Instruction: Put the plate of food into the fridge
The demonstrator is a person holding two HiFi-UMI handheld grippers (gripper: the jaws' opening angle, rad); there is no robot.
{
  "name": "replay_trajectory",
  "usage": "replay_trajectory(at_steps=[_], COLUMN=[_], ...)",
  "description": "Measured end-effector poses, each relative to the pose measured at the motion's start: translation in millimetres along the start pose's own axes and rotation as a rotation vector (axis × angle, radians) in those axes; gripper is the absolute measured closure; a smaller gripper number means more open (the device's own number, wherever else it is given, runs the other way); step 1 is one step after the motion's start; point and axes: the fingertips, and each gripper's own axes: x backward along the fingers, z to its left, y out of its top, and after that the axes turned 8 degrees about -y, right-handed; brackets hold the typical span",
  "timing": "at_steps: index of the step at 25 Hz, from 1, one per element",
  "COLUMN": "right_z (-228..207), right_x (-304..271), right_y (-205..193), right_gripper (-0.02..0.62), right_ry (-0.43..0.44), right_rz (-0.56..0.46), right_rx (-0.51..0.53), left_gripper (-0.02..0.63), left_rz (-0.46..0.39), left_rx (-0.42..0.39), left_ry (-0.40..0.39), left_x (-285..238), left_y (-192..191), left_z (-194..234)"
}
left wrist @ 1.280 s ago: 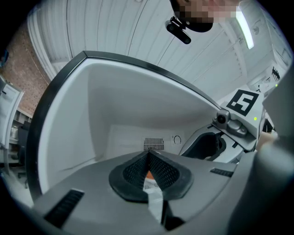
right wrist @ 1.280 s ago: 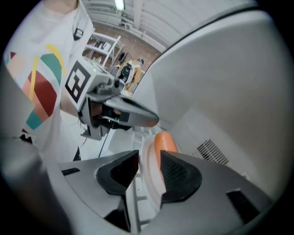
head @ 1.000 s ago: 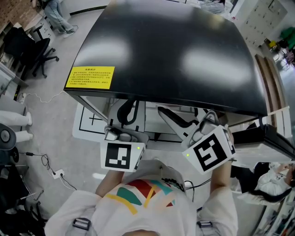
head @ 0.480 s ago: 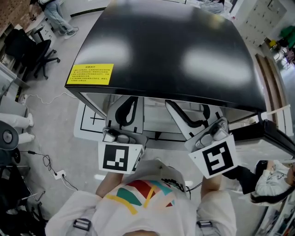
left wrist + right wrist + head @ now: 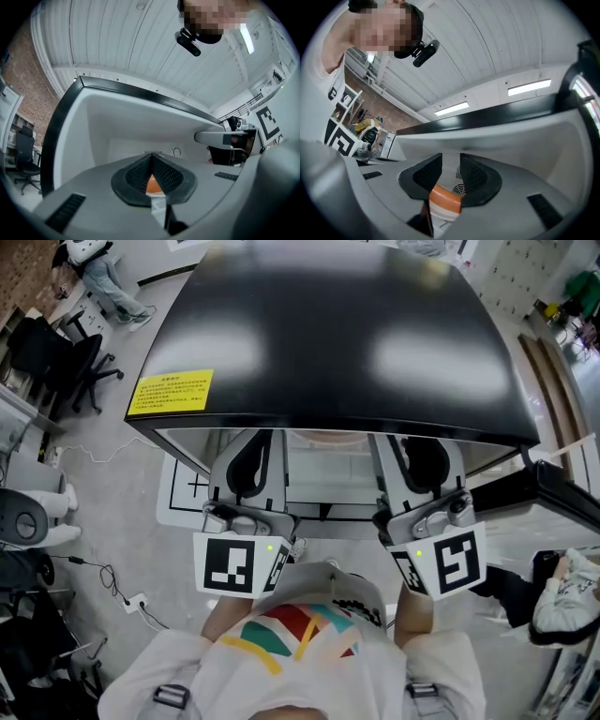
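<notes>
In the head view the fridge's black top [image 5: 328, 334] fills the middle, and both grippers reach in under its front edge. The plate is hidden there. My left gripper [image 5: 255, 448] and right gripper [image 5: 419, 457] point straight in, side by side. In the left gripper view the jaws [image 5: 152, 176] close to a narrow V with the plate's orange rim [image 5: 152, 184] in the gap. The right gripper [image 5: 450, 180] pinches an orange and white rim [image 5: 445, 199] low between its pads. The food is not visible. White fridge walls [image 5: 112, 136] surround both.
The fridge's open door [image 5: 558, 502] juts out at the right. A yellow label [image 5: 171, 394] is on the fridge top. An office chair [image 5: 61, 352] and floor cables [image 5: 103, 568] lie at the left. A seated person [image 5: 567, 592] is at the lower right.
Both grippers have pushed forward under the fridge top. The right gripper swung from an angled pose to straight and parallel with the left.
</notes>
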Motion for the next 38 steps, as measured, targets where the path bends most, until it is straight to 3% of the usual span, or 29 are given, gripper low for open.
replay_trajectory(at_steps=[4,6,9,23,27,38], right_z=[-15.1,-17.8,-17.9,4.3,2.1,3.4], right_x=[12.8,19.2,24.6,33.4,33.5,32.2], right_y=[-4.9,-7.5,-13.6,-48.5,-48.7,-47.0], right_gripper=[0.479,0.577,0.595,0.595,0.595,0.595], right_ry=[-0.112,-0.17,-0.216,-0.21,-0.228,-0.225], right_rz=[-0.01,-0.01,0.004,0.115,0.111,0.112], right_rx=[-0.07,-0.079,-0.081,-0.089,-0.036,-0.011], left_gripper=[0.6,0.6,0.6,0.599,0.6,0.6], left_rz=[-0.007,-0.01,-0.009,0.008,0.001,-0.005], left_rx=[0.0,-0.001,-0.003,-0.024,-0.024,-0.023], left_ry=[-0.008,-0.013,-0.02,-0.024,-0.019,-0.027], left_x=[0.3,-0.3,-2.4,-2.4,-1.8,-2.4], left_y=[3.8,5.4,5.2,-4.2,-4.7,-4.9], left_z=[-2.9,-4.0,-5.6,0.1,0.2,-1.6])
